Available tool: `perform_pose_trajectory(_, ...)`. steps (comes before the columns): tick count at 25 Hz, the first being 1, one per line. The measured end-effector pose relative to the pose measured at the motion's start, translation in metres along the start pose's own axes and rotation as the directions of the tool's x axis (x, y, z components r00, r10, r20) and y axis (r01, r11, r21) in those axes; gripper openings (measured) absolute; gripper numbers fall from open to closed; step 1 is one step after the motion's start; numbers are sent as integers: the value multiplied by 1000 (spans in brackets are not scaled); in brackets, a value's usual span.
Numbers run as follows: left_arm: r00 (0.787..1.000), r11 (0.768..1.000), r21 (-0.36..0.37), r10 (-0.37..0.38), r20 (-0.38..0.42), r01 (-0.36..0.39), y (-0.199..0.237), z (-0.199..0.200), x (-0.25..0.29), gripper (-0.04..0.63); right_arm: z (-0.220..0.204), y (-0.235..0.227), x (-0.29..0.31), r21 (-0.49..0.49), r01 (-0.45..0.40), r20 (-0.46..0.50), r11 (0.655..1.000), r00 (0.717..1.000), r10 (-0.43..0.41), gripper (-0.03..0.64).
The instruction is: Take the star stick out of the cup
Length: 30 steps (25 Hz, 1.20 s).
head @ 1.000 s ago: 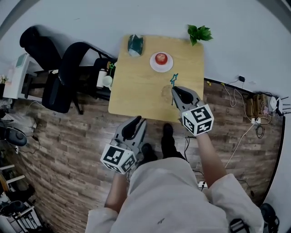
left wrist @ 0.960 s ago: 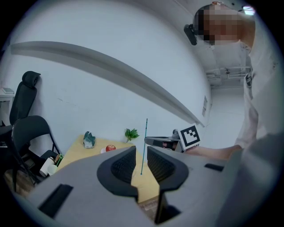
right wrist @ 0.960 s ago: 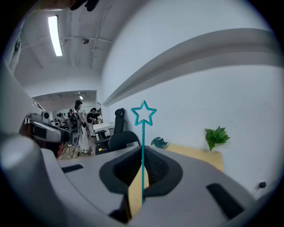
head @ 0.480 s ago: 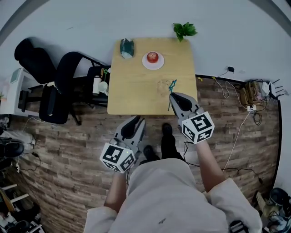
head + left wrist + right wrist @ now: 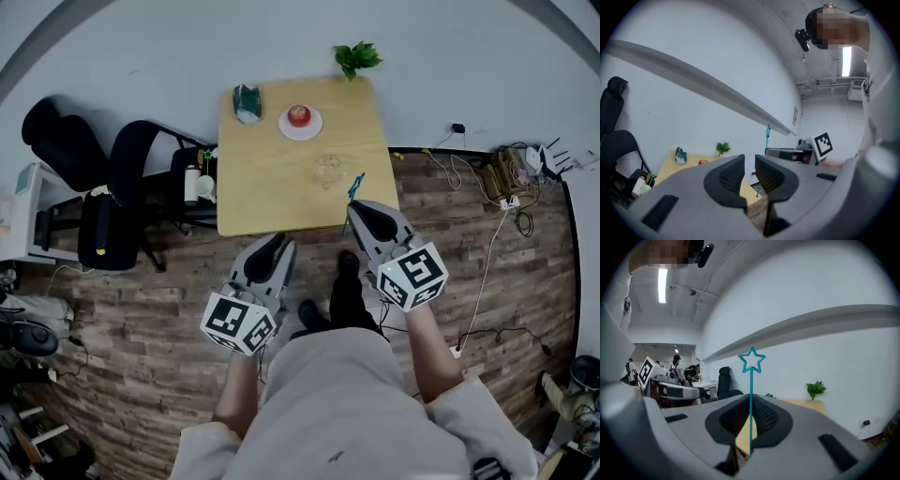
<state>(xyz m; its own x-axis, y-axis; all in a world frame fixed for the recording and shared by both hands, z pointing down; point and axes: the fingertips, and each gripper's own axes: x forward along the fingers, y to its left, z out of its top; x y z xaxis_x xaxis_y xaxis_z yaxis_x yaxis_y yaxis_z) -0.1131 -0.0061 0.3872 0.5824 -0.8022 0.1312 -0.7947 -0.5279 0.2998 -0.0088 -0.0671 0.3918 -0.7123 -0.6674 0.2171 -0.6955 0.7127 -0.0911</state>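
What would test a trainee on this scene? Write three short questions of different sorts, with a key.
1. Short answer: which gripper holds the star stick?
2. True or false: the star stick is outside the cup.
3. Fill in: on the white plate lies a red ____.

Key:
1. The right gripper, its jaws shut on the stick.
2. True.
3. apple.

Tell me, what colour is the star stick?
Teal blue. The star stick shows best in the right gripper view, clamped in the right gripper.
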Motion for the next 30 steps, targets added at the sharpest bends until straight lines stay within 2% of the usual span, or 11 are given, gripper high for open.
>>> perform_pose_trajectory(12,1000,998,50,-24,5,24,-15,13,-6,52,21,28,-36,1,3,72,1000,997,-3,14)
perform_pose_trajectory(30,1000,997,68,24,16,-25,-16,19,-5,20,37,35,-48,41,-41,132,998,991,35,14)
